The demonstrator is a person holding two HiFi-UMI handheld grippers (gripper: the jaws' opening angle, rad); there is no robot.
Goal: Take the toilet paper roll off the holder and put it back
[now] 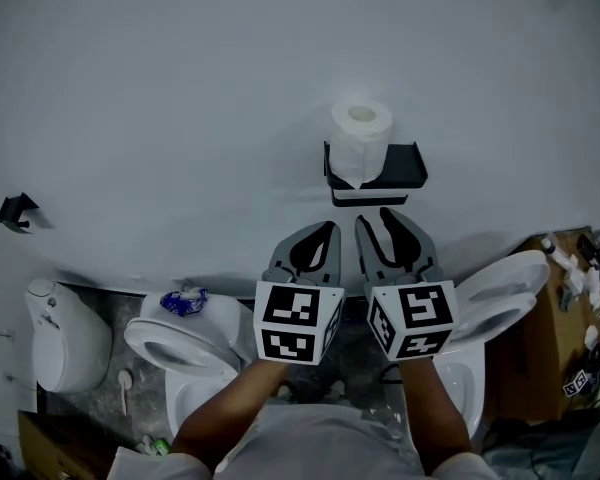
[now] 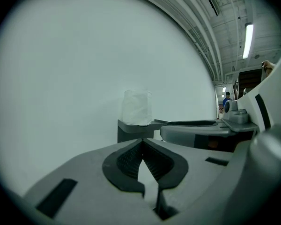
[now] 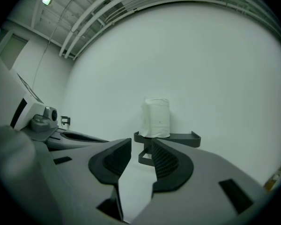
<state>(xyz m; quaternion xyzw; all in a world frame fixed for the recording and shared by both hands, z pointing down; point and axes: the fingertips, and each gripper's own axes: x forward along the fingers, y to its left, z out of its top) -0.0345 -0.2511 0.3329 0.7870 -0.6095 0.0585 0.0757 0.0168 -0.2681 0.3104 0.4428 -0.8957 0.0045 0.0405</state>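
Observation:
A white toilet paper roll [image 1: 360, 136] stands upright on the black wall holder's shelf [image 1: 400, 166]. Both grippers hover side by side below the holder, pointing at the wall and apart from it. My left gripper [image 1: 329, 228] is shut with its tips touching and nothing between them. My right gripper [image 1: 375, 220] is open with a narrow gap between the jaws, and that gap is empty. In the left gripper view the roll [image 2: 136, 108] and holder [image 2: 131, 128] lie beyond the closed tips [image 2: 141, 143]. In the right gripper view the roll [image 3: 157, 118] sits on the holder [image 3: 178, 138], just past the gripper [image 3: 139, 146].
A white toilet [image 1: 185, 346] with a blue item [image 1: 183, 301] on its tank stands lower left, and another toilet [image 1: 500, 303] lower right. A white fixture [image 1: 65, 340] sits far left. A small black hook [image 1: 18, 211] is on the wall. A cardboard box [image 1: 570, 313] stands at the right edge.

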